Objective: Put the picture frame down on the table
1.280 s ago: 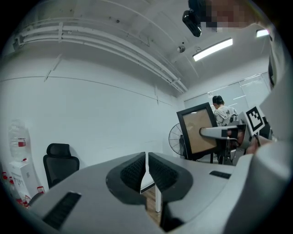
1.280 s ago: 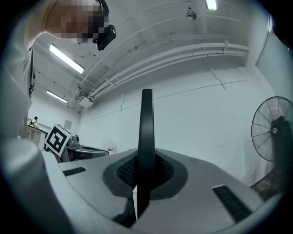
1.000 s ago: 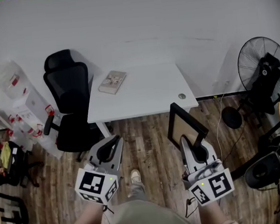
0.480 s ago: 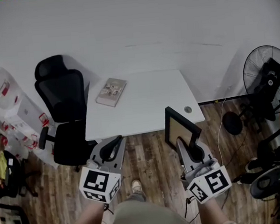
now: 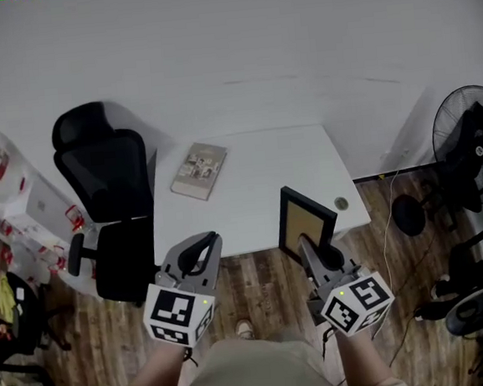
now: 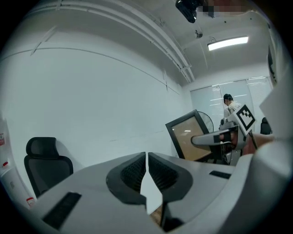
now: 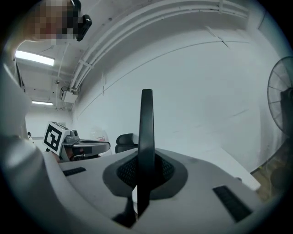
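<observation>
A black picture frame (image 5: 303,223) with a tan panel stands upright in my right gripper (image 5: 312,246), which is shut on its lower edge. It hangs over the near right edge of the white table (image 5: 257,178). In the right gripper view the picture frame (image 7: 146,137) shows edge-on between the jaws. My left gripper (image 5: 198,251) is shut with nothing in it, held off the table's near edge. In the left gripper view the picture frame (image 6: 190,133) shows at the right, with the right gripper (image 6: 208,139) clamped on it.
A book (image 5: 198,171) lies on the table's left part. A round grommet (image 5: 341,204) sits near its right edge. A black office chair (image 5: 108,200) stands left of the table. A floor fan (image 5: 472,138) is at the right. The floor is wood planks.
The table has come closer and lower in the head view. The right gripper has carried the frame forward, from over the floor to over the table's near right edge.
</observation>
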Tool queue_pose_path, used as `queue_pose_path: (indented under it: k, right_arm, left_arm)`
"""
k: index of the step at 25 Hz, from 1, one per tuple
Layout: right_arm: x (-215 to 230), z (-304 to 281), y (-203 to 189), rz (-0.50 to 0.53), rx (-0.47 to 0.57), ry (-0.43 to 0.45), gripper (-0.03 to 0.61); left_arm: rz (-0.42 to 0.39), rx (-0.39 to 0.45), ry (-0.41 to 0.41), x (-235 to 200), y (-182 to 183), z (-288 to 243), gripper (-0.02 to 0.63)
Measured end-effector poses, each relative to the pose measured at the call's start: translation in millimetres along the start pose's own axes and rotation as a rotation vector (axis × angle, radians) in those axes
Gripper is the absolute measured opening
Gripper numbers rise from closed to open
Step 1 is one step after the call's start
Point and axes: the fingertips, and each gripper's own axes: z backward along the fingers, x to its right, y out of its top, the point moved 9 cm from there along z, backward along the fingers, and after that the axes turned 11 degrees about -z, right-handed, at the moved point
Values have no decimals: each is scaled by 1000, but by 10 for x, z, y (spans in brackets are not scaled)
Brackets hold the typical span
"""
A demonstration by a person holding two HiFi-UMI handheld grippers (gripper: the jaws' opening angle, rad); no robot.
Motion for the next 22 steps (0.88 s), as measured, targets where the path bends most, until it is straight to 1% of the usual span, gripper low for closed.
queue_pose_path:
  k: [5, 8, 10, 13, 16, 22]
  right_arm:
    - [195, -308, -70, -80, -41, -7, 31]
    - [357, -475, -115, -152, -67, -5, 31]
    - [485, -588, -137, -177, -89, -13, 31]
    - [658, -765, -149, -159, -118, -40, 31]
    - [833, -942, -147, -134, -139, -46, 31]
    - [1285, -1433, -109, -157, -193, -28, 31]
  left_arm:
    - [7, -23, -29, -165, -56, -263, 35]
    - [4, -34, -36, -248, -113, -447, 34]
    - [7, -47, -37, -296, -149, -583, 35]
    - [14, -65, -33, -372, -196, -778, 35]
    - [18, -84, -28, -416, -234, -970, 35]
    - [34, -141, -9, -569, -329, -1479, 35]
